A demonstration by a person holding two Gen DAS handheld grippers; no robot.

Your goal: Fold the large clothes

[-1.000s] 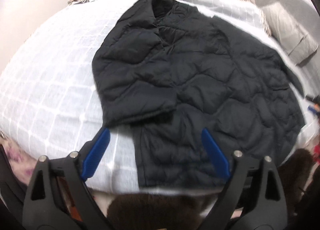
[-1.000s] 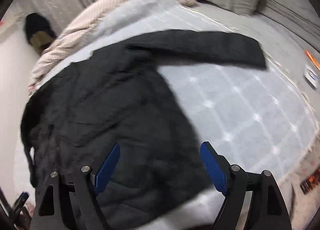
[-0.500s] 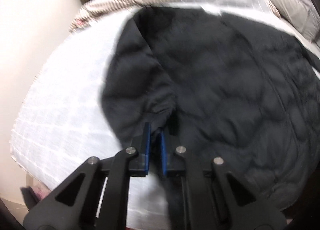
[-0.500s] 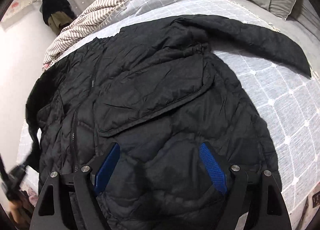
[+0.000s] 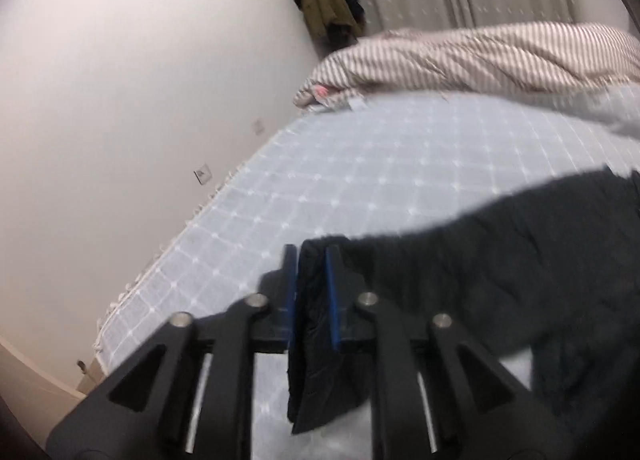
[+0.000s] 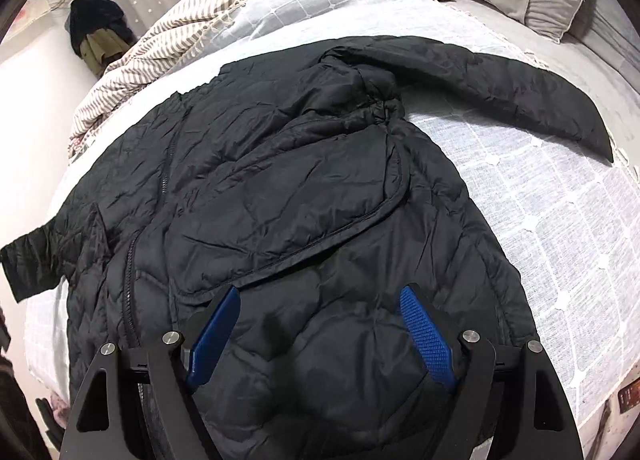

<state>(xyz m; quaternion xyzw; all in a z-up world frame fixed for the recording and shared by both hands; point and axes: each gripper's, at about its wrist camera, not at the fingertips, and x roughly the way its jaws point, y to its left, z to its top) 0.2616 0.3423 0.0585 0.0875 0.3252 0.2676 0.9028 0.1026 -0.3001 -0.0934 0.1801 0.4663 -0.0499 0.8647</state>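
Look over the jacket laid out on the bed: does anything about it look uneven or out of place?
Yes. One sleeve of the black jacket lies stretched out over the checked cover, while the other cuff sits pinched in the left gripper.

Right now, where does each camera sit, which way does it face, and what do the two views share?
Left wrist: on the left gripper, looking across the quilted bed cover toward the wall; its own fingers show, clamped on a sleeve end of the black jacket.
Right wrist: on the right gripper, looking steeply down on the black jacket; its fingers show, spread wide with nothing gripped.
Shared: jacket, bed cover, striped blanket, dark clothes hanging in the corner.
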